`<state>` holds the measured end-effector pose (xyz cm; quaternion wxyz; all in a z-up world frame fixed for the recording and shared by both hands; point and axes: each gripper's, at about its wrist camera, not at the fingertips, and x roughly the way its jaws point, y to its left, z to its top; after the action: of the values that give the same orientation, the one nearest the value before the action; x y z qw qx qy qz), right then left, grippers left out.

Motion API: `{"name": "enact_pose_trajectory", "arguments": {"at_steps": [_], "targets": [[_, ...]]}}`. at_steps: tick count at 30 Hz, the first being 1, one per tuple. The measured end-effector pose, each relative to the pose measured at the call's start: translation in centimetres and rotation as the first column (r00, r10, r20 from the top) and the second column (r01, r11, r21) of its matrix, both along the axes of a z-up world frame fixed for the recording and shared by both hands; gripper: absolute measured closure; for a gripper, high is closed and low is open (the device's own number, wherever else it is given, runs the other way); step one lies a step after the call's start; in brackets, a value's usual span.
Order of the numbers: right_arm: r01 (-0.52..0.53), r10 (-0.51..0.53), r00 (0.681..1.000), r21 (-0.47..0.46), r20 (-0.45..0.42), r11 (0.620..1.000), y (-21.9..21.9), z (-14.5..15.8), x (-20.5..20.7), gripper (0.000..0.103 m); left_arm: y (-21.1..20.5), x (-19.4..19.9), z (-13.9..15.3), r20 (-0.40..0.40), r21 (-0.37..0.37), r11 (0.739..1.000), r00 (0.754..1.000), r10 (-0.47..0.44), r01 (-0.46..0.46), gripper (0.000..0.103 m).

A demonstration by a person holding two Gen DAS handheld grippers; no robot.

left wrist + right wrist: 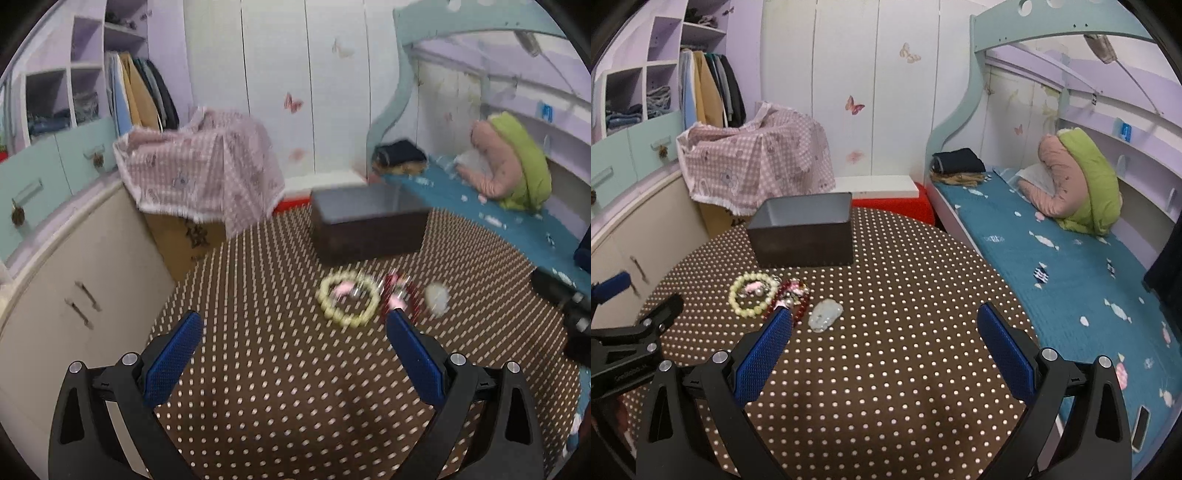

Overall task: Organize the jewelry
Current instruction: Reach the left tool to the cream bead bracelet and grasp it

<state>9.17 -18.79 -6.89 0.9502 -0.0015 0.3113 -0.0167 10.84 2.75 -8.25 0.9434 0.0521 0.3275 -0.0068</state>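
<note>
Pale-green beaded bracelet [752, 294], light, loose and slippery, lying just before the dark rectangular box [803, 230]: pinch across its bead strand; both hand-held grippers [293, 325] [884, 325] released, empty.

Bedroom: bunk bed [1052, 236], wardrobe [713, 88]

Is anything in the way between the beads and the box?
Nothing visible. The bead bracelet lies just in front of the box, with only bare dotted tablecloth between them. The box is open on top. Both tongs are open and hold nothing.
</note>
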Motion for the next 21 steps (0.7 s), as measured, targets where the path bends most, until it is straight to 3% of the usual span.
{"name": "enact_pose_trajectory", "arguments": {"at_steps": [4,9,15,19,21], "targets": [[0.0,-0.001,0.999,-0.011,-0.033,1.0,-0.1,-1.2,1.3,0.006,1.2,1.4,-1.7,-0.072,-0.019,1.0,0.997,0.012,-0.013,0.007],[-0.014,0.013,0.997,-0.012,-0.077,1.0,0.0,-2.8,3.2,0.006,1.1,4.1,-3.1,-0.163,-0.118,0.993,0.987,-0.014,-0.005,0.013],[-0.039,0.036,0.994,-0.025,-0.106,0.999,0.3,-3.9,5.3,0.006,0.1,7.2,-3.7,-0.191,-0.125,0.992,0.981,-0.025,0.001,0.017],[-0.047,0.044,0.992,-0.023,-0.118,0.999,0.1,-4.2,6.8,0.006,0.1,9.1,-4.8,-0.243,-0.136,0.99,0.97,-0.009,-0.024,0.038],[-0.052,0.048,0.991,-0.023,-0.121,0.998,0.0,-4.3,7.3,0.006,0.1,9.7,-5.3,-0.261,-0.119,0.992,0.965,-0.001,-0.031,0.041]]}}
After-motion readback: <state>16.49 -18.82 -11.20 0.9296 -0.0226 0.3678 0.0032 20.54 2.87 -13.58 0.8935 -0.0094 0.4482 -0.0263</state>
